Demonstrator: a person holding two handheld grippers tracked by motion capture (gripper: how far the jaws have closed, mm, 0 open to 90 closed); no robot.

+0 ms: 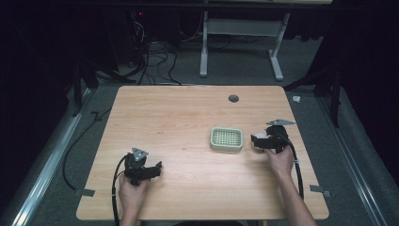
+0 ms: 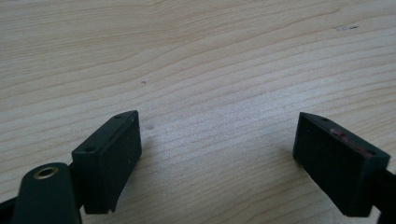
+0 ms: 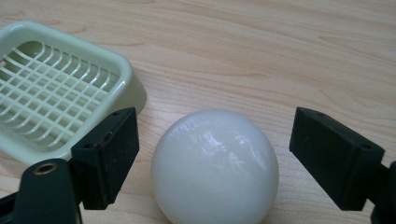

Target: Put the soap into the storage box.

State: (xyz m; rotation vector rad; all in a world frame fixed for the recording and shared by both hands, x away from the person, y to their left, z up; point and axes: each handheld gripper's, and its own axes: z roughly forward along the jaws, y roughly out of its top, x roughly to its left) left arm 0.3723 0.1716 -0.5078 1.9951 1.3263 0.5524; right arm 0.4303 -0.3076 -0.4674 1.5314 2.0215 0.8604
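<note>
The right tongs (image 1: 258,140) lie low over the desk (image 1: 188,122) near its right edge, about halfway between the far and near edges. The right hand (image 1: 280,160) grips them from behind, its forearm running up from the near right corner and angled slightly inward. In the right gripper view the jaws stand wide apart with a glossy white ball (image 3: 215,167) resting on the wood between them, neither jaw touching it. A pale green slotted dish (image 3: 56,88) sits just beside the ball, on the side away from the desk's right edge.

The left tongs (image 1: 157,167) rest near the near left corner, held by the left hand (image 1: 131,190), whose forearm comes straight up from the near edge. Their jaws are also spread apart, with bare wood between them in the left gripper view.
</note>
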